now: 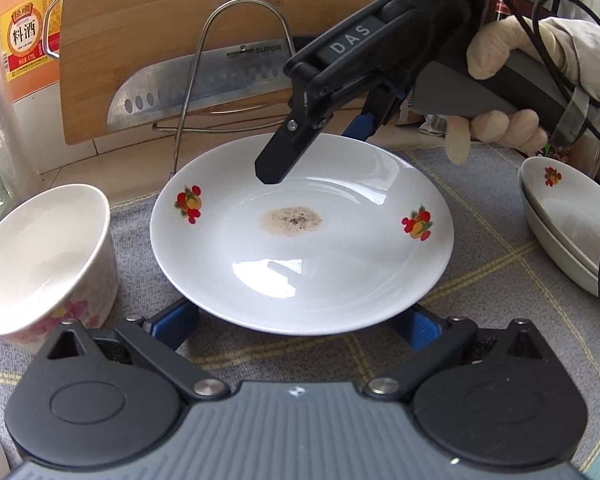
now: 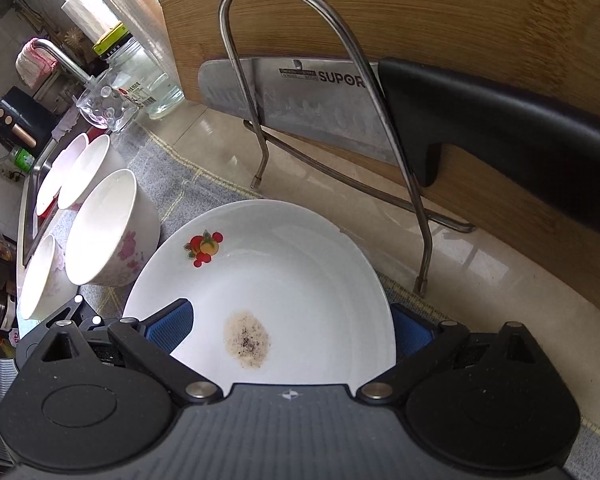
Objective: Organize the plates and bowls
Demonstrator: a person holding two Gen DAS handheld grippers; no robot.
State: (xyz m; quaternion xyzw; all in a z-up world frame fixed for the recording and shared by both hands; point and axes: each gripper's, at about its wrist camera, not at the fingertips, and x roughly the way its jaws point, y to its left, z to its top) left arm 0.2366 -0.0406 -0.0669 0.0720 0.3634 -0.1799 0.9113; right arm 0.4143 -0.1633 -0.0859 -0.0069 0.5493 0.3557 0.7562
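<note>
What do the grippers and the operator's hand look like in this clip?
The right gripper is black with blue finger pads, a grey handle, white "DAS" lettering and a black cable. The hand wears a cream glove. The left gripper has the same black-and-grey body and blue pads.

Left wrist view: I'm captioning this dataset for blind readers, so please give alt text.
A white plate with fruit decals and a brown stain lies on a grey cloth, the right gripper straddling its far rim and the left gripper open at its near rim. A floral bowl stands left.
</note>
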